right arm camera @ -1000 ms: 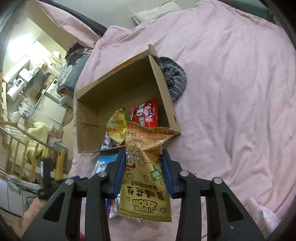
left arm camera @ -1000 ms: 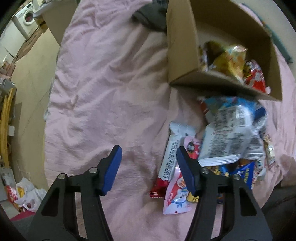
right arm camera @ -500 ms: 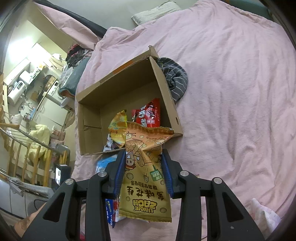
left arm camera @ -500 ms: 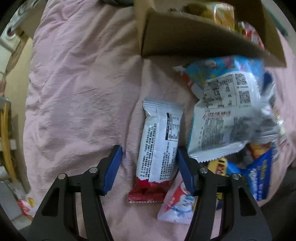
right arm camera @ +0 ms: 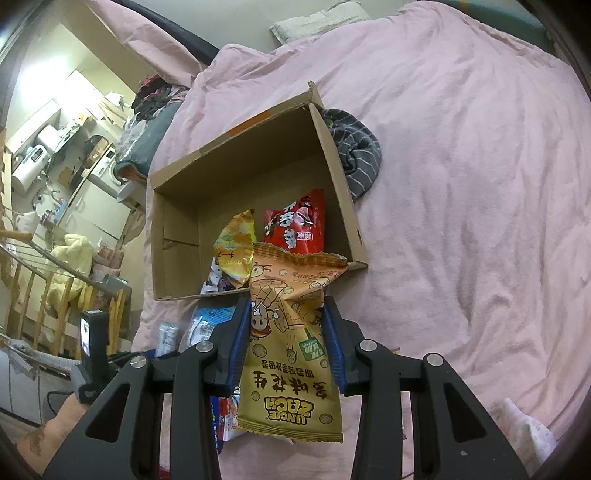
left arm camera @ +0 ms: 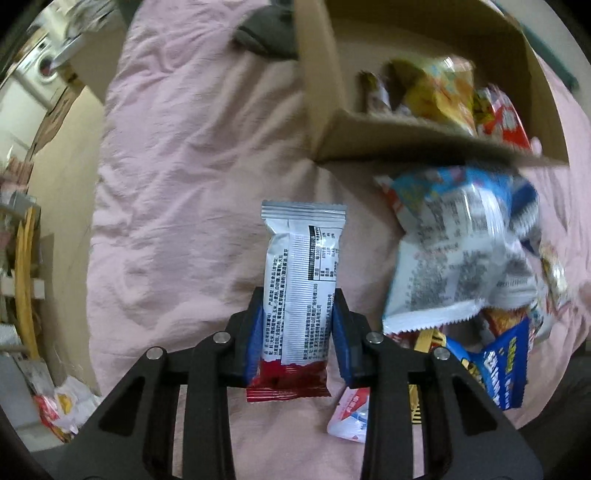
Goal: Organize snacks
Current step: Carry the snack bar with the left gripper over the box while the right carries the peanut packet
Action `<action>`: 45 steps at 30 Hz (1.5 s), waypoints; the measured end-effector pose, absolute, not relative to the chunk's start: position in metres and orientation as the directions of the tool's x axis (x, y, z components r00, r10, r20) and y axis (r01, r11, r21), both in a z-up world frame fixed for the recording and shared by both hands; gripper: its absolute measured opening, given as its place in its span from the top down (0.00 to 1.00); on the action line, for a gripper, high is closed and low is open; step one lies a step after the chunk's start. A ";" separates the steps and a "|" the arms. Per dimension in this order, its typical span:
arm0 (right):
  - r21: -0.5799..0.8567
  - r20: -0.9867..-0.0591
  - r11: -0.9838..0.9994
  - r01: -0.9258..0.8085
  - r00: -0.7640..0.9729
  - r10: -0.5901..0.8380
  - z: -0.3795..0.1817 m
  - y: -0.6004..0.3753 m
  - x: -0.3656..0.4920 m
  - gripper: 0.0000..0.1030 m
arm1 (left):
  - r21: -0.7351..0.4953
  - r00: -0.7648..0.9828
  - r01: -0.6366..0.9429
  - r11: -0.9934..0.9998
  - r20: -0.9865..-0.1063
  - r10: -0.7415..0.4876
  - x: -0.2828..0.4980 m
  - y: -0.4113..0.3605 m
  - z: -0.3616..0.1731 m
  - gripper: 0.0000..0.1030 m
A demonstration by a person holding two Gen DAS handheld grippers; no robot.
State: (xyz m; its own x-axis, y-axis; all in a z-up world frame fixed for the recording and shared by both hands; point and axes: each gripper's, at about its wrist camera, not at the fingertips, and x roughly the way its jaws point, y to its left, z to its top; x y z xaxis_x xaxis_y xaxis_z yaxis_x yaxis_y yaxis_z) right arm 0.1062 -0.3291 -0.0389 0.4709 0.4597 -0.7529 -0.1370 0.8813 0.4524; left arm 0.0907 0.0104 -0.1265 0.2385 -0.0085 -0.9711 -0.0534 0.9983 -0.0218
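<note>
My left gripper is shut on a silver and red snack bar, held above the pink bedspread. A cardboard box lies ahead to the right with a yellow bag and a red bag inside. A pile of loose snacks lies right of the gripper. My right gripper is shut on a tan peanut bag, held in front of the box's near right corner. The box there holds a yellow bag and a red bag.
A grey striped cloth lies against the box's far right side, and also shows in the left wrist view. The pink bedspread spreads wide to the right. The bed's left edge drops to the floor, with a wooden railing beyond.
My left gripper closed on the silver and red snack bar and lifted it off the bed. My right gripper holds the peanut bag almost still near the box.
</note>
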 end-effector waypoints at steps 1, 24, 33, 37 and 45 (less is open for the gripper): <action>0.452 -0.753 0.881 -0.138 0.471 0.460 -0.039 -0.329 0.106 0.62 | -0.023 0.254 -0.069 0.997 -0.967 -0.005 0.091 0.020 -0.123 0.72; 0.540 -0.656 0.833 -0.122 0.560 0.507 -0.019 -0.332 0.120 0.62 | -0.132 0.575 -0.090 0.987 -0.816 -0.057 0.105 -0.001 -0.008 0.72; 0.520 -0.678 0.844 -0.131 0.537 0.501 -0.027 -0.308 0.154 0.62 | -0.130 0.593 -0.052 0.990 -0.802 -0.074 0.138 -0.013 0.001 0.72; 0.514 -0.698 0.847 -0.139 0.507 0.506 -0.038 -0.290 0.165 0.62 | -0.142 0.585 -0.048 0.989 -0.806 -0.087 0.153 -0.017 -0.007 0.72; 0.475 -0.706 0.861 -0.183 0.504 0.496 -0.043 -0.257 0.190 0.62 | -0.122 0.582 -0.027 0.992 -0.809 -0.084 0.184 -0.030 -0.019 0.72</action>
